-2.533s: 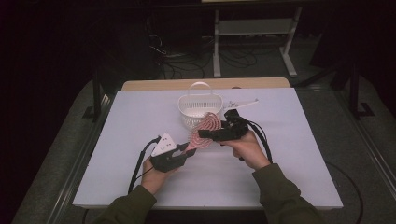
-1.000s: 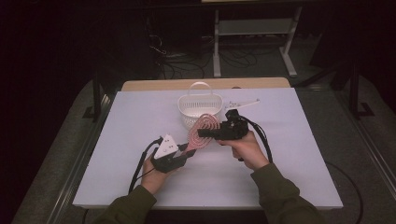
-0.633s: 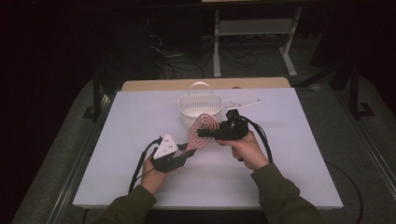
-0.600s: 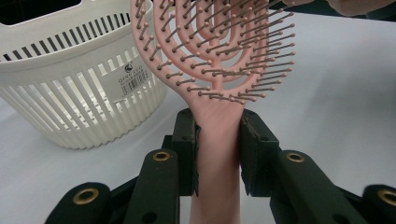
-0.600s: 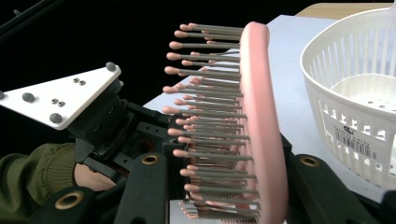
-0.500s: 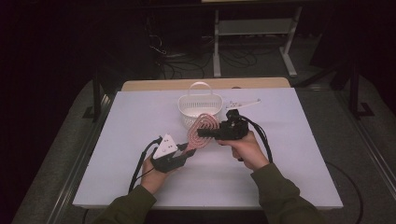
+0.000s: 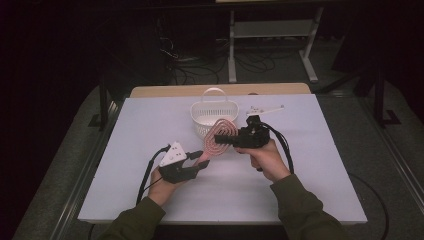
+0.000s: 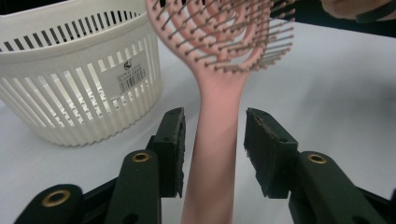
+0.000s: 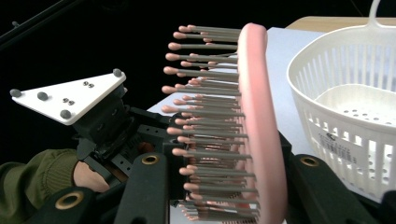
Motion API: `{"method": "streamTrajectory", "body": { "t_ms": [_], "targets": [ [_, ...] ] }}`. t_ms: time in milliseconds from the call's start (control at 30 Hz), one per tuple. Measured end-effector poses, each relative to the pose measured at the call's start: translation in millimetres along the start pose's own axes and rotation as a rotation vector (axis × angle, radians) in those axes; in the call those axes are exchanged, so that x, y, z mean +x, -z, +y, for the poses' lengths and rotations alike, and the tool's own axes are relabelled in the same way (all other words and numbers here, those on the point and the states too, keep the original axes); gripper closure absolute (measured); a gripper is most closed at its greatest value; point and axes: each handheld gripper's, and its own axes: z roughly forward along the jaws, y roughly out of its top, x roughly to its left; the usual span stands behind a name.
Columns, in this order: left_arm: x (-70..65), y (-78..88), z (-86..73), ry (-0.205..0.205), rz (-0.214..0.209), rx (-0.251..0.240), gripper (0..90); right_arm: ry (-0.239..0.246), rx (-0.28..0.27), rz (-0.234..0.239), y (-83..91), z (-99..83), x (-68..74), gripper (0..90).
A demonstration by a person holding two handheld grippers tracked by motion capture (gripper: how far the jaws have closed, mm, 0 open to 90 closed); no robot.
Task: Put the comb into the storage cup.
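Observation:
A pink hairbrush (image 7: 223,138) hangs over the white table (image 7: 320,170), just in front of a white slotted basket (image 7: 200,107). My right gripper (image 9: 229,163) is shut on the brush's head (image 9: 259,116), bristles pointing towards the left hand. My left gripper (image 8: 214,123) straddles the handle (image 8: 210,177); its jaws have just been opening, and a gap shows between each pad (image 8: 175,140) and the handle. In the high view the left gripper (image 7: 197,157) sits low at the brush's handle end, and the right gripper (image 7: 225,140) comes in from the right.
The basket (image 8: 70,93) stands close behind the brush and has a handle loop on top. A small flat white piece (image 7: 265,108) lies at the back right. Cables trail from both grippers. A wooden strip (image 7: 220,90) runs along the table's far edge.
Both hands and the brush have stayed where they were. No difference shows in the high view.

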Motion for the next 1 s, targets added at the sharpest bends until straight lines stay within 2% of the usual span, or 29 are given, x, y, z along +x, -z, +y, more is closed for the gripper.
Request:
{"method": "streamTrajectory", "body": {
  "t_ms": [300,533,800,1000],
  "targets": [
    [7.0,2.5,-0.1,0.046,-0.04,0.027,47.8,0.004,-0.005,-0.019,4.7,0.5,-1.5,62.8],
    [13.7,7.4,0.3,0.091,-0.092,0.029,40.0,0.007,-0.009,-0.034,8.0,0.8,-2.5,62.8],
    [20.6,19.6,-0.1,0.1,-0.108,0.036,33.2,0.014,-0.018,-0.044,12.2,1.6,-3.3,62.8],
    [26.1,34.5,-6.6,0.102,-0.117,0.058,26.0,0.017,-0.025,-0.05,14.4,2.2,-3.9,62.8]
  ]
}}
